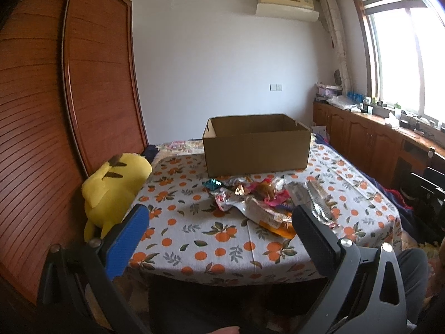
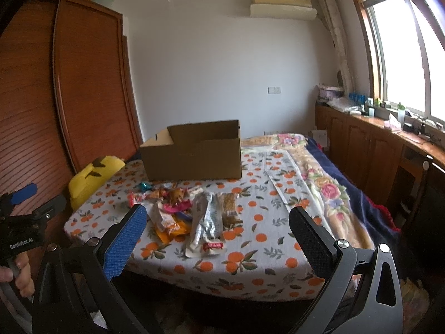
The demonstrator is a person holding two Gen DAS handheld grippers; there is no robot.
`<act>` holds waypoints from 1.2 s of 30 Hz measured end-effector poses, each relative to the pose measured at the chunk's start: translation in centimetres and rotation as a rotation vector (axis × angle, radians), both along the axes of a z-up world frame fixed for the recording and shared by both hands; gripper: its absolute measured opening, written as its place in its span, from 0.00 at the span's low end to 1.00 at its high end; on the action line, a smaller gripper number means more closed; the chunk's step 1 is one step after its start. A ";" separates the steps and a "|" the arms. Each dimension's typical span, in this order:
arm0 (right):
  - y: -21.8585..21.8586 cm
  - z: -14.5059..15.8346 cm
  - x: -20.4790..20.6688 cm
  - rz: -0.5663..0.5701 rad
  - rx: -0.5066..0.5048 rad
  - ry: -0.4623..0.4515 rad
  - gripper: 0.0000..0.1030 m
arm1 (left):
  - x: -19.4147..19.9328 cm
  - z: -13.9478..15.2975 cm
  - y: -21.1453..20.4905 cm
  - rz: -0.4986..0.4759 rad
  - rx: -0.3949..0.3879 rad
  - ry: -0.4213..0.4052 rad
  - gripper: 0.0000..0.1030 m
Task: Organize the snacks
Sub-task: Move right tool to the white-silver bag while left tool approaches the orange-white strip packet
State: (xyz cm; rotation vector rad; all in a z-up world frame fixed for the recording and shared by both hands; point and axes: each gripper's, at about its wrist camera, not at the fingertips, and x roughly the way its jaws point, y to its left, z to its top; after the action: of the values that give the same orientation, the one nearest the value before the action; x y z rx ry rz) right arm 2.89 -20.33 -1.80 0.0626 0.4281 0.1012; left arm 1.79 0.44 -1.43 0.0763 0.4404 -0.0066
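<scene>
Snack packets [image 1: 261, 203] heaped on orange-print cloth [image 1: 194, 239], near side of open cardboard box [image 1: 256, 147].

Left gripper [image 1: 219, 220] and right gripper [image 2: 217, 222] both spread wide, empty, raised short of near table edge. Long silver packet [image 2: 205, 220] at right of heap; yellow plush toy [image 1: 114, 189] at far-left table edge, beside wooden wardrobe [image 1: 91, 83].
</scene>
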 end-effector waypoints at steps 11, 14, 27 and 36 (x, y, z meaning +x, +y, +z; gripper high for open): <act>-1.4 -2.4 4.0 0.048 -0.021 0.044 1.00 | 4.5 -3.3 -0.4 -0.009 -0.015 0.079 1.00; -1.7 -3.1 6.0 0.084 -0.023 0.080 1.00 | 6.3 -4.2 -0.9 -0.032 -0.020 0.107 1.00; 0.6 -8.5 15.0 0.273 -0.015 0.295 0.75 | 12.8 -8.4 -3.7 -0.160 -0.112 0.273 0.94; 1.9 -11.3 19.1 0.320 -0.019 0.391 0.56 | 15.7 -9.9 -4.1 -0.164 -0.139 0.334 0.82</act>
State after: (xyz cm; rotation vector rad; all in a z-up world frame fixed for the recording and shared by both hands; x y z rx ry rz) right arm 21.98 -18.41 -13.07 -0.0059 0.8282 0.4041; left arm 17.49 -3.66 -11.34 -0.0267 0.7655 -0.2138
